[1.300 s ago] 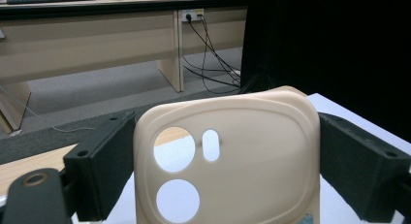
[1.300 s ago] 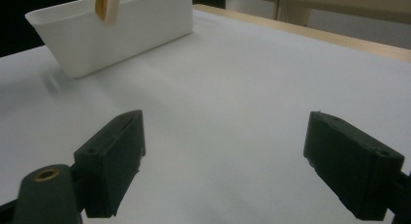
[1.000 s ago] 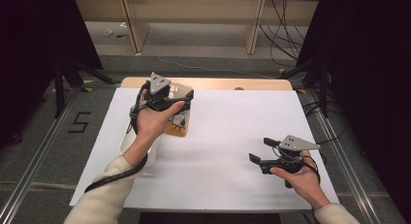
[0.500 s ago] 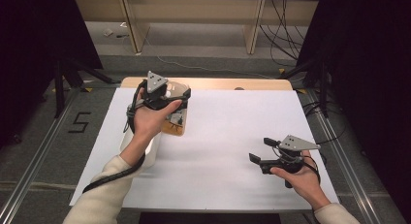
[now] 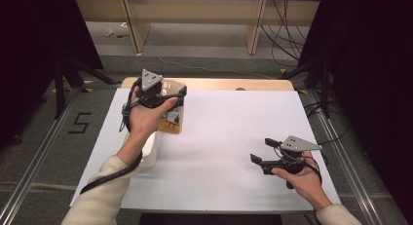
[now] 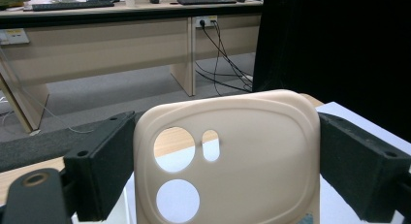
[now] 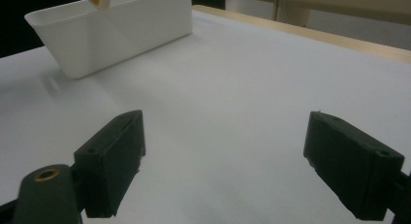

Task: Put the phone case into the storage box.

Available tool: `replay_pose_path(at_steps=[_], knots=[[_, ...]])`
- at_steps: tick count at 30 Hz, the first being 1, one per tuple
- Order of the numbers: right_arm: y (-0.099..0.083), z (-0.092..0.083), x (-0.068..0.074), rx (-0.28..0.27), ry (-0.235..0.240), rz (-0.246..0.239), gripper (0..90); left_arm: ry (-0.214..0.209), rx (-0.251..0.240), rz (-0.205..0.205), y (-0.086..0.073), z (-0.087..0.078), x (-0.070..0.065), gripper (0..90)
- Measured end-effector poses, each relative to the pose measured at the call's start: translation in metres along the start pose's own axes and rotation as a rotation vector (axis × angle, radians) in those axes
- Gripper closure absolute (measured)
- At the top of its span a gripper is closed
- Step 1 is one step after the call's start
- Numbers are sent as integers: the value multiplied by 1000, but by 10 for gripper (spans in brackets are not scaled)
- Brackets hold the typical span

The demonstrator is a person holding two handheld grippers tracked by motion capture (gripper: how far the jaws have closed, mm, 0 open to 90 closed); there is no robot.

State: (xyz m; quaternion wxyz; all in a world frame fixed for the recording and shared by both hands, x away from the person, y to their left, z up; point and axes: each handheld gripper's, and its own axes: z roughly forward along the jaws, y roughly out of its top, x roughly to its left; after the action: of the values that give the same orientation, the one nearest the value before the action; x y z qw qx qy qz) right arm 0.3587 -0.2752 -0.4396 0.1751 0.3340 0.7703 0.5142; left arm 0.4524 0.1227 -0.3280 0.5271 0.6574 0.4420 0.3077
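A cream phone case (image 6: 242, 151) with round camera holes stands upright between the two black jaws of my left gripper (image 6: 228, 161), and the pads press on its two sides. In the high view the left gripper (image 5: 171, 94) holds the case (image 5: 171, 119) a little above the table's far left part, with the case hanging below the jaws. My right gripper (image 5: 261, 150) rests low over the white sheet at the near right, its jaws wide apart with nothing between them (image 7: 237, 166).
A white bin (image 5: 148, 152) sits at the left under my left forearm, and the bin (image 7: 116, 25) also shows far off in the right gripper view. A white sheet (image 5: 234, 127) covers the wooden table (image 5: 219, 84). Desks and cables stand beyond the far edge.
My left gripper has drifted slightly away and to the left with the phone case still in it. The right gripper has stayed put.
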Motion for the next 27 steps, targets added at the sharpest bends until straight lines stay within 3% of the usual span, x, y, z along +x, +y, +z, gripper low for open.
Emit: replay_pose_path(at_steps=[27], knots=[[0, 0, 0, -1, 4, 1, 158, 37, -2, -21, 4, -6, 19, 113]])
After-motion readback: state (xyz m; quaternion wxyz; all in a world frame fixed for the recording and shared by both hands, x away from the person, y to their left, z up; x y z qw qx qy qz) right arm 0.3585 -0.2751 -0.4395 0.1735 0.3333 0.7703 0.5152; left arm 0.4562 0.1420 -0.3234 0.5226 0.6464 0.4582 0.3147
